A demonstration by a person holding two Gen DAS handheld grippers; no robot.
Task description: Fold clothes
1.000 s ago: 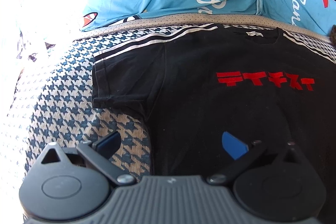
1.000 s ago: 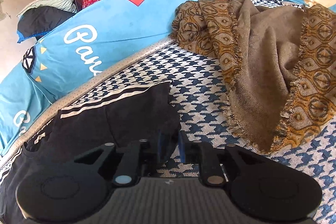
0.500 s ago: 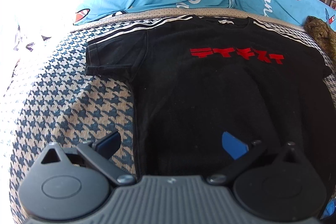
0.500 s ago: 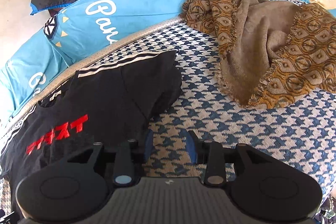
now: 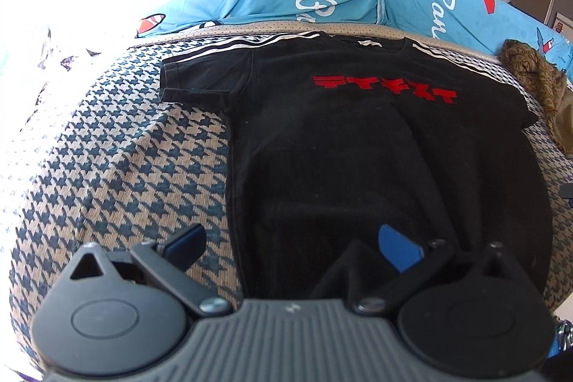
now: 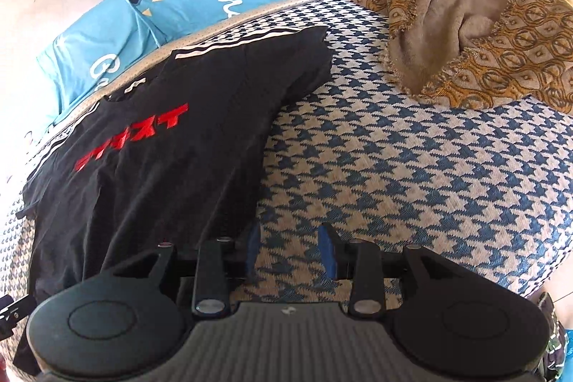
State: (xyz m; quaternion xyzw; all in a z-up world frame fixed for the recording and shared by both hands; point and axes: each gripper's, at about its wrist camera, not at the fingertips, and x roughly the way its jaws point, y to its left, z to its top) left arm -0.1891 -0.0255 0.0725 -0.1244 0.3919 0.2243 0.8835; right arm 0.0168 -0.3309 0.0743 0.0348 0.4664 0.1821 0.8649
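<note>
The houndstooth cover (image 5: 118,167) fills both views. Only the left wrist view shows the whole black T-shirt (image 5: 376,149), flat at frame centre; only the right shows the full brown shawl (image 6: 465,34), upper right. The left gripper (image 5: 292,247) is spread wide over the hem. The right gripper (image 6: 290,251) is parted, empty, beside the shirt's edge.

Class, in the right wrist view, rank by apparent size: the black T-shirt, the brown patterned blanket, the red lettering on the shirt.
1. black T-shirt and brown patterned blanket: similar; the shirt lies nearer, so unranked.
2. red lettering: clearly smallest.
</note>
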